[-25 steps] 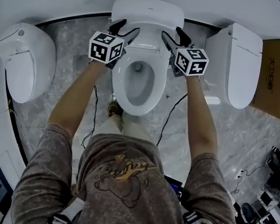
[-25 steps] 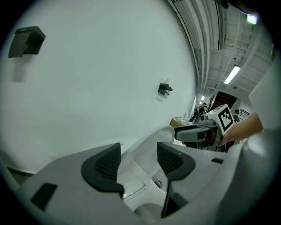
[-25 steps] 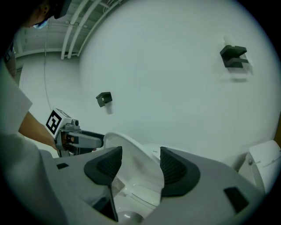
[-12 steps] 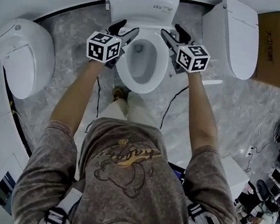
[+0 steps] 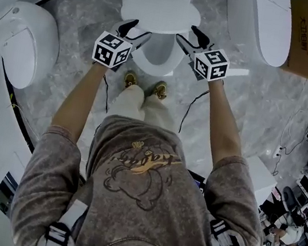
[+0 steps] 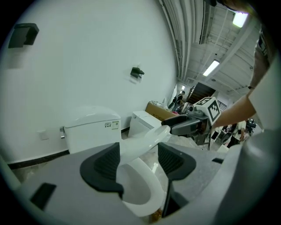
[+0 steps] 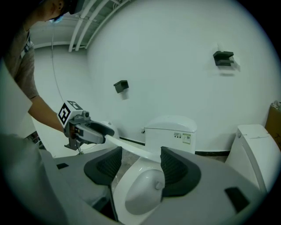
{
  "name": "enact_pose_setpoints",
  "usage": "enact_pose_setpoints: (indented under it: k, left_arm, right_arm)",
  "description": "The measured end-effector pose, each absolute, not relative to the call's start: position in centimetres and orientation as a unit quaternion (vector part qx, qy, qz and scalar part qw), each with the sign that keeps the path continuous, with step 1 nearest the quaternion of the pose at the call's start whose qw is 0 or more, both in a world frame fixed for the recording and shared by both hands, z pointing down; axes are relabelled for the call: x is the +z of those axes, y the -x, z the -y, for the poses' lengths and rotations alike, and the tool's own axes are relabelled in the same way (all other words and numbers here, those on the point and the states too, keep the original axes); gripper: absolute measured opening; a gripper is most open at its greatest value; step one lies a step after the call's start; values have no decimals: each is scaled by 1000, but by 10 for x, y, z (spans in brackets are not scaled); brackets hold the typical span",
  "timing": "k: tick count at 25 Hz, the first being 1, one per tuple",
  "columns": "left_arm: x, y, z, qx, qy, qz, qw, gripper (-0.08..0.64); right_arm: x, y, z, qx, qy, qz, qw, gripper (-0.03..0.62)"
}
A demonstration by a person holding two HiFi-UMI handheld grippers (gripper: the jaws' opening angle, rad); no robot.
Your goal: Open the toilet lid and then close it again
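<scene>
The small sticker on the front of the white tank has print on it, but it is too tiny to read. The brown cardboard box at the far right has dark letters that I cannot make out. The same goes for the curly writing over the bear picture on the person's brown shirt. Each claw carries a cube with black and white squares on it.

The toilet lid is about half way up. It is tilted, not lying flat and not standing straight. Its hinge end is far, by the tank, and its round free edge is on the near side, toward the person. Its long way runs from near to far. It is smooth, shiny, white and oval, and it looks thin from the side. Under it, the near part of the white seat shows.

The left claw is at the lid's left edge, and the right claw is at its right edge. Both claws are spread wide. The lid's thin edge lies between their dark ribbed pads, and the gap is wider than the lid is thick.

One more white toilet stands on the left and another on the right, both with lids down. The floor looks like grey marbled stone. Two brown shoes stand just near the bowl.
</scene>
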State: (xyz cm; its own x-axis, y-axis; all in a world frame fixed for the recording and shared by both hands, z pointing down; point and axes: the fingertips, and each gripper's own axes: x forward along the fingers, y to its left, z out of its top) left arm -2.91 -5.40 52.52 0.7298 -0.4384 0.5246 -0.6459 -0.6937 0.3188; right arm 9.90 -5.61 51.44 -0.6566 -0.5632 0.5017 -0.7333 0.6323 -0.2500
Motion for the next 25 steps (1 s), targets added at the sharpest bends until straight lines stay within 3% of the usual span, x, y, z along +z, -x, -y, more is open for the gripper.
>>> enact_pose_setpoints:
  k: [3,13,20,25]
  left_arm:
    - [545,25,22,235,-899,277,245,264]
    - [631,17,-51,242,-866,289,329,268]
    - [681,17,-75,244,-856,308,336,265]
    - [709,18,-88,255,-854,305,335,242]
  right_arm:
    - [535,-102,24,229,-340,887,212,276]
    - [624,-119,-52,323,-343,856,214,275]
    - [693,-125,-87,401,-357,820,197,275]
    - [723,-124,-102,397,-359,816,216,275]
